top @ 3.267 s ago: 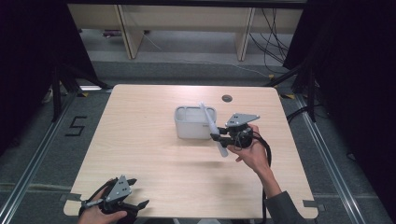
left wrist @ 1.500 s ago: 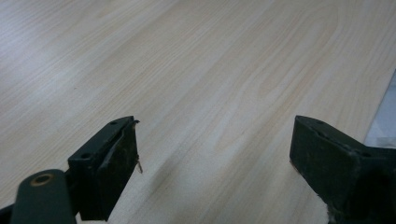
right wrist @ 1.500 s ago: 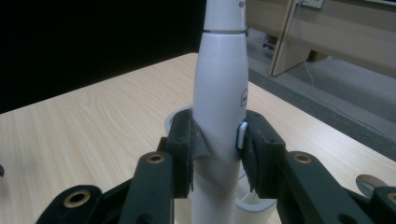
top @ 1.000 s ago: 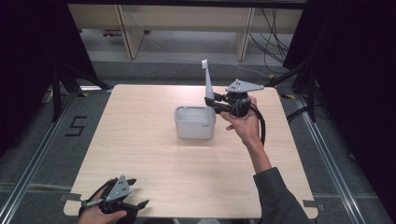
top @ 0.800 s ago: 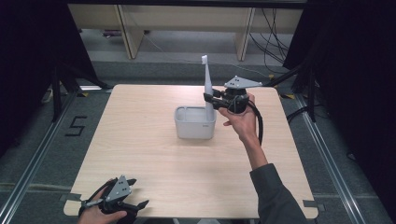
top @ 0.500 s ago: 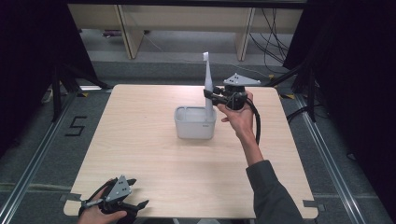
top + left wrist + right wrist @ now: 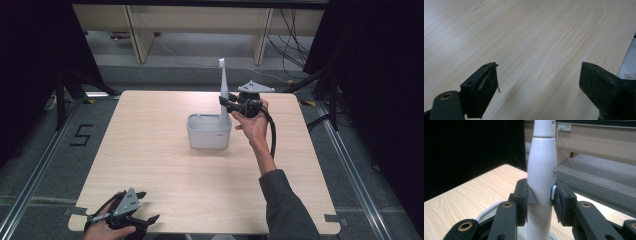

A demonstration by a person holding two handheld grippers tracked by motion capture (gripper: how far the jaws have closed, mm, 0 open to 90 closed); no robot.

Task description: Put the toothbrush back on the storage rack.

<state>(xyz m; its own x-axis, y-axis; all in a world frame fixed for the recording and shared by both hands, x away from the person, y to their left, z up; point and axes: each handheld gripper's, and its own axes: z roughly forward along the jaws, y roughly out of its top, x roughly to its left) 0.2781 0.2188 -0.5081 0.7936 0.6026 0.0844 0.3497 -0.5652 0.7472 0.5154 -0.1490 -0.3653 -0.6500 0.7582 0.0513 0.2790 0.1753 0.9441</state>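
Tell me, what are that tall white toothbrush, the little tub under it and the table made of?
The electric toothbrush looks like smooth white plastic: glossy, with a seam below the neck. The tub seems matte pale-grey plastic, with rounded corners. The table shows light wood grain, though it may be laminate rather than solid wood.

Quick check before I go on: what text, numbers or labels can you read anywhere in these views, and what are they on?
"5": black mark on the grey floor left of the table.
Small dark print on the white holder front: too small to read.
Small label on the electric toothbrush handle: mostly hidden, unreadable.
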